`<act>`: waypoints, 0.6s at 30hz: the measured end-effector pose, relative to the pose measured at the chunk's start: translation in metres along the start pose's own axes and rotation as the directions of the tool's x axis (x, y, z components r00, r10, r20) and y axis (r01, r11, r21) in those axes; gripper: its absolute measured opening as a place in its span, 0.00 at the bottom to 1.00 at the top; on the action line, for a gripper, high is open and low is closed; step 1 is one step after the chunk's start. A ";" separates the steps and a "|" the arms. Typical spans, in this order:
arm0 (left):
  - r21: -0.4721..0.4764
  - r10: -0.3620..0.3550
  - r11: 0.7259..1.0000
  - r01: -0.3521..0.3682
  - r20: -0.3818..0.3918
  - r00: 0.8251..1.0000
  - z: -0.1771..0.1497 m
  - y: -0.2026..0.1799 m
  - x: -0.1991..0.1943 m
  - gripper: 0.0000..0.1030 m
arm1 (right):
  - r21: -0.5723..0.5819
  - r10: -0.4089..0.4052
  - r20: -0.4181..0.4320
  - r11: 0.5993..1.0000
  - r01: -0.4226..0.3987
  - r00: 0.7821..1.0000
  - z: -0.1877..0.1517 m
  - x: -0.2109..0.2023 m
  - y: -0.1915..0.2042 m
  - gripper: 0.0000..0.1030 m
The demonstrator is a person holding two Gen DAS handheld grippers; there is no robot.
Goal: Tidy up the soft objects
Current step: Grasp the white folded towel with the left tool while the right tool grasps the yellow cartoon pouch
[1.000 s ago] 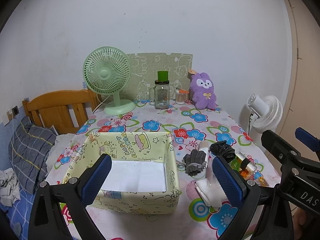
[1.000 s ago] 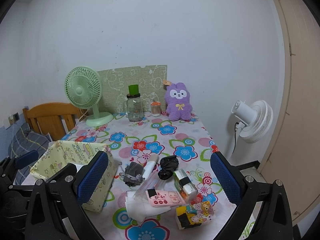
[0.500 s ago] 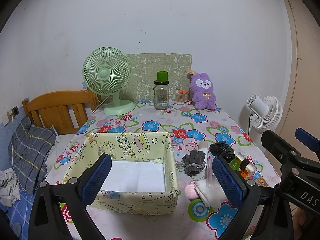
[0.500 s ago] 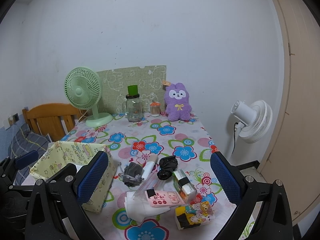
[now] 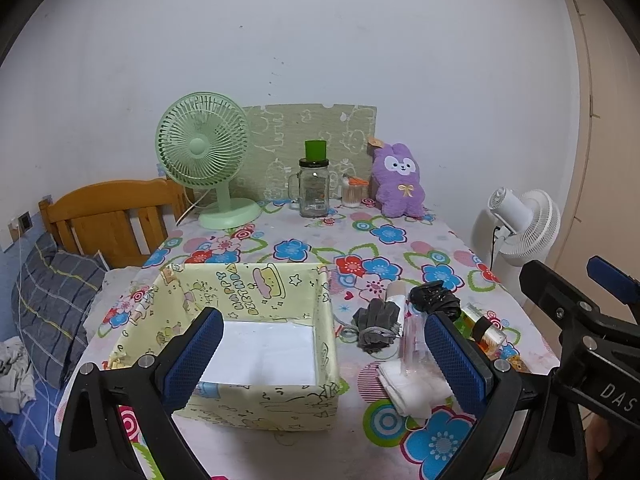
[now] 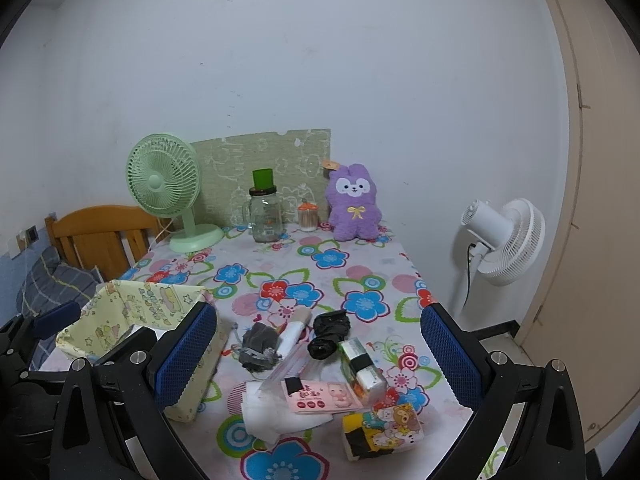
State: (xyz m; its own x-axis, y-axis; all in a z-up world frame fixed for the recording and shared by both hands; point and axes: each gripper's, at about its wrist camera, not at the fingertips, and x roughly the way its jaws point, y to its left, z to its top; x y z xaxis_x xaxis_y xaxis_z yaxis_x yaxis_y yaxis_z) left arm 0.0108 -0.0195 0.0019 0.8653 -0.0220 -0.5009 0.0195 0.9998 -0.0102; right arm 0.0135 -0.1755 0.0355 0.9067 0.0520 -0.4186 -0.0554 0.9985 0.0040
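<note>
Flowered tablecloth (image 6: pixel 304 276) under everything, white wall behind. Ahead of the right gripper (image 6: pixel 318 354), wide open and empty: grey glove (image 6: pixel 258 344), white cloth (image 6: pixel 272 416), black bundle (image 6: pixel 328 334), pink card (image 6: pixel 320 394), cartoon tissue pack (image 6: pixel 382 430). Under the left gripper (image 5: pixel 318 358), likewise spread wide and holding nothing: yellow fabric box (image 5: pixel 248 320), printed "HAPPY BIRTHDAY", white-floored. "DAS" legible on the right tool's body. Farther off: purple plush (image 6: pixel 354 202), jar (image 6: pixel 265 216), green fan (image 6: pixel 168 184). Barely any shift from a second ago; right view slightly higher.
</note>
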 end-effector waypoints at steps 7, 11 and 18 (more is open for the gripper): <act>-0.001 -0.013 1.000 0.013 -0.007 1.000 -0.003 -0.006 0.005 0.99 | 0.006 -0.012 -0.002 1.000 0.012 1.000 -0.002 0.002 -0.011 1.00; 0.001 -0.020 1.000 0.020 -0.011 1.000 -0.006 -0.011 0.005 0.99 | 0.013 -0.019 -0.002 1.000 0.019 1.000 -0.003 0.001 -0.019 1.00; 0.016 -0.075 0.997 0.076 -0.038 0.996 -0.016 -0.027 0.008 0.99 | 0.018 -0.033 -0.007 0.999 0.033 0.999 -0.011 -0.001 -0.033 1.00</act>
State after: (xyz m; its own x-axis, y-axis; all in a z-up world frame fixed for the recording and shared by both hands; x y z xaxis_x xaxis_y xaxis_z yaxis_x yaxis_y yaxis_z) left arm 0.0093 -0.0471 -0.0160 0.8418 -0.0972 -0.5309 0.0932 0.9951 -0.0344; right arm 0.0099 -0.2083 0.0252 0.9049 0.0187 -0.4252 -0.0178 0.9998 0.0061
